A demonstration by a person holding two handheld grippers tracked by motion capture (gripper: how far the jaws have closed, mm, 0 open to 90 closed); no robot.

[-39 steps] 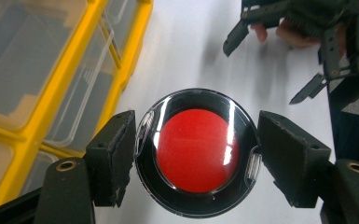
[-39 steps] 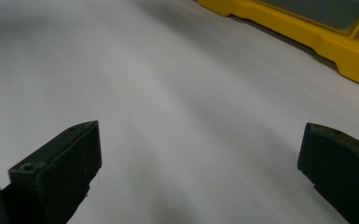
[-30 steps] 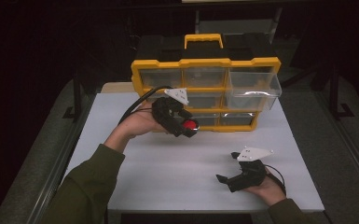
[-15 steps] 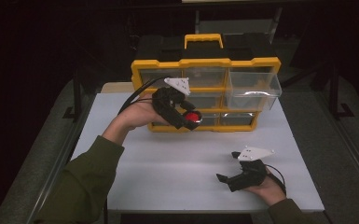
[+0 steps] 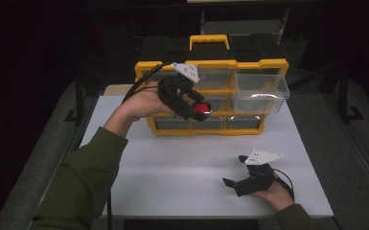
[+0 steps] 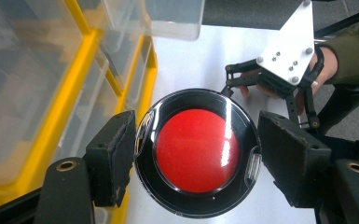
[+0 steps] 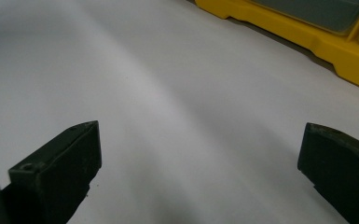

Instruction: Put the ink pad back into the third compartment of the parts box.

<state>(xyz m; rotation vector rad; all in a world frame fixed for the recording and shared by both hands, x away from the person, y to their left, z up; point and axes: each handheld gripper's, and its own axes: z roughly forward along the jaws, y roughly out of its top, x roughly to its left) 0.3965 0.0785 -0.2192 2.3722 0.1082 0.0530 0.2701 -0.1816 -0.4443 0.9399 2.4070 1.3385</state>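
Observation:
My left gripper (image 5: 196, 111) is raised in front of the yellow drawer organizer (image 5: 211, 64) and is shut on a round black-rimmed disc with a red centre (image 5: 201, 108). In the left gripper view the red disc (image 6: 196, 151) sits squeezed between the two black jaws, with the organizer's clear drawers (image 6: 32, 70) at its left. One clear drawer (image 5: 260, 88) at the organizer's upper right stands pulled out. My right gripper (image 5: 236, 170) rests low on the white table (image 5: 182, 163) at the front right, open, with nothing between its jaws.
The organizer stands at the back of the white table, its yellow base (image 7: 326, 42) showing in the right gripper view. The table's edges drop to a dark floor on both sides. A metal frame (image 5: 79, 96) stands at the left.
My left gripper has lifted and moved right with the red disc, nearer the organizer's middle drawers. The right gripper has stayed where it was.

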